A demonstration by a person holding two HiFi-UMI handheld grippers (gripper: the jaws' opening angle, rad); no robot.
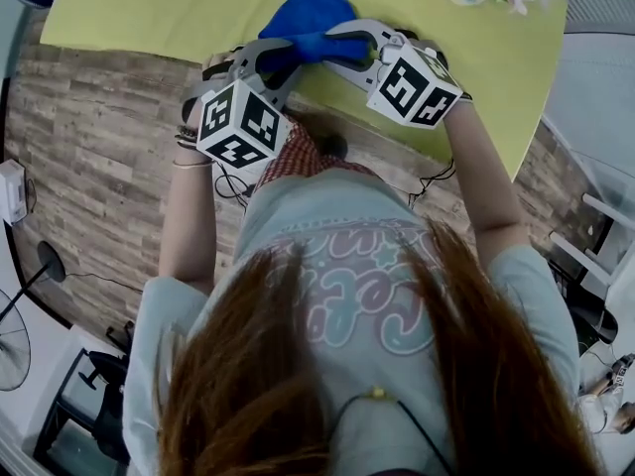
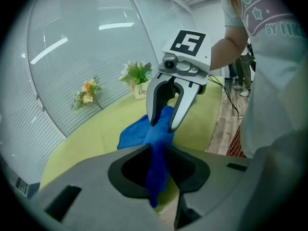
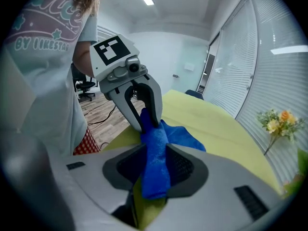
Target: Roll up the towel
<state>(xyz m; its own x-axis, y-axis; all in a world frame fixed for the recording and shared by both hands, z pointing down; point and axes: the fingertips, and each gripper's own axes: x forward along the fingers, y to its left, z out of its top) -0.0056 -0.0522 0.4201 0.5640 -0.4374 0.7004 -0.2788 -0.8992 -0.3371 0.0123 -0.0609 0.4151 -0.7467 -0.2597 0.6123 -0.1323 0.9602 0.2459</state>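
The left tongs [image 1: 266, 65] are closed on the near end of the blue towel [image 1: 310, 13], which lies bunched up by the edge of the yellow tabletop [image 1: 139, 8], and the right tongs [image 1: 342, 48], just beside them, are closed on it too.

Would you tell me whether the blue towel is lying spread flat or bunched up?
Bunched up: the towel lies crumpled on the yellow table, and the left gripper and right gripper both pinch its near edge.

Blue towel [image 1: 311, 23], bunched, near edge lifted and pinched, rest lying on yellow-green table [image 1: 149, 8]
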